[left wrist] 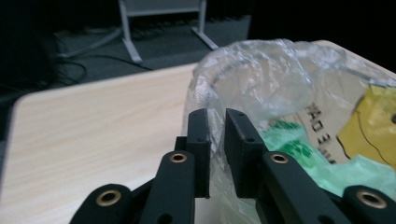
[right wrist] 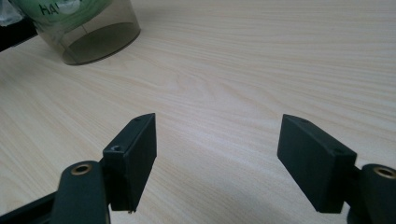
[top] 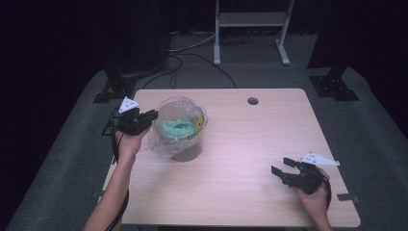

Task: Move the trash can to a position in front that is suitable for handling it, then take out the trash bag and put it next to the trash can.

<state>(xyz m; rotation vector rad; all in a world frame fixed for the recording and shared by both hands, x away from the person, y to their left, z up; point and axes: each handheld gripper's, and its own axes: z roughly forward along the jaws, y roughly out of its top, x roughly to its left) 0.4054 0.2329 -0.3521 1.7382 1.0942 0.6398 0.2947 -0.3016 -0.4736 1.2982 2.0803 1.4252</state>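
A clear plastic bin (top: 185, 149) lined with a clear plastic bag (top: 166, 139) stands on the left half of the table (top: 250, 139); green crumpled material (top: 178, 127) and a yellow label (top: 198, 122) lie inside. My left gripper (top: 153, 115) is at the bin's left rim, shut on the edge of the bag (left wrist: 216, 135), which passes between its jaws. My right gripper (top: 281, 166) rests open low over the table near the front right, with nothing between its jaws (right wrist: 217, 149). The bin's base (right wrist: 93, 42) shows far off in the right gripper view.
A round cable hole (top: 252, 101) sits near the table's far edge. Beyond the table stand a white frame (top: 250, 29), dark stands and cables on grey floor. Bare wood lies between the bin and my right gripper.
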